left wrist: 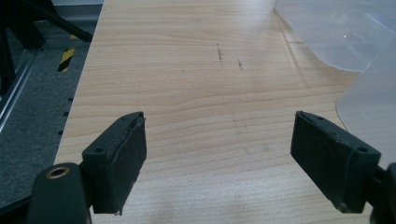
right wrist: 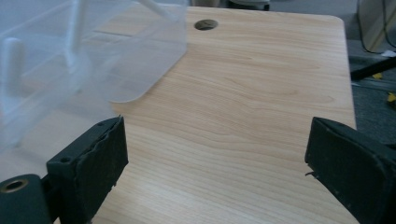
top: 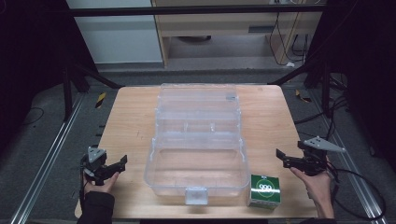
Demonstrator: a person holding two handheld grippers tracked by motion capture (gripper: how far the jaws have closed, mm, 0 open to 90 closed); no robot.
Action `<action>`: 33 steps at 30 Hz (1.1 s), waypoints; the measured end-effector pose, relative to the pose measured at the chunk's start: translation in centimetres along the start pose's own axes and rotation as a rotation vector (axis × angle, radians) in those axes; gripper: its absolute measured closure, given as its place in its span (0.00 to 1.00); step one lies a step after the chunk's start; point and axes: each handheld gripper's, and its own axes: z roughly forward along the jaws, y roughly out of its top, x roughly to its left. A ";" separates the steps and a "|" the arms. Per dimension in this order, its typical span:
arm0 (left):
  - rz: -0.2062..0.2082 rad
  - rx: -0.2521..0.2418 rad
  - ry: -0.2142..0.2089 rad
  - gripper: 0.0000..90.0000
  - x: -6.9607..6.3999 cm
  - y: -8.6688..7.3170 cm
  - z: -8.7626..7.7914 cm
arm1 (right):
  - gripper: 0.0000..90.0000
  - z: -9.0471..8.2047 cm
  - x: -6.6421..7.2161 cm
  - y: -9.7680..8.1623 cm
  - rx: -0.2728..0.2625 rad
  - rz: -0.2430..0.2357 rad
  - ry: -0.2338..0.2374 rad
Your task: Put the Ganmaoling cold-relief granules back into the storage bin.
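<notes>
A clear plastic storage box (top: 198, 154) stands open in the middle of the wooden table (top: 126, 121), its lid folded back towards the far edge. A small green and white carton (top: 264, 190) sits at the box's front right corner. My left gripper (top: 114, 169) rests near the table's front left, open, with bare wood between its pads (left wrist: 119, 158). My right gripper (top: 287, 159) hovers at the right edge, open and holding nothing; the box's clear wall (right wrist: 84, 60) lies to the left of its pads (right wrist: 95, 161).
A cable hole (right wrist: 206, 24) pierces the table near its far right corner. Black frame legs (top: 88, 74) stand at the far corners, metal rails (top: 42, 172) run along both sides, and cables (top: 369, 196) trail on the right floor.
</notes>
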 end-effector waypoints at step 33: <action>0.046 0.039 0.006 0.20 -0.6 -0.2 0.7 | 0.05 -4.5 7.5 6.7 0.166 -0.465 0.240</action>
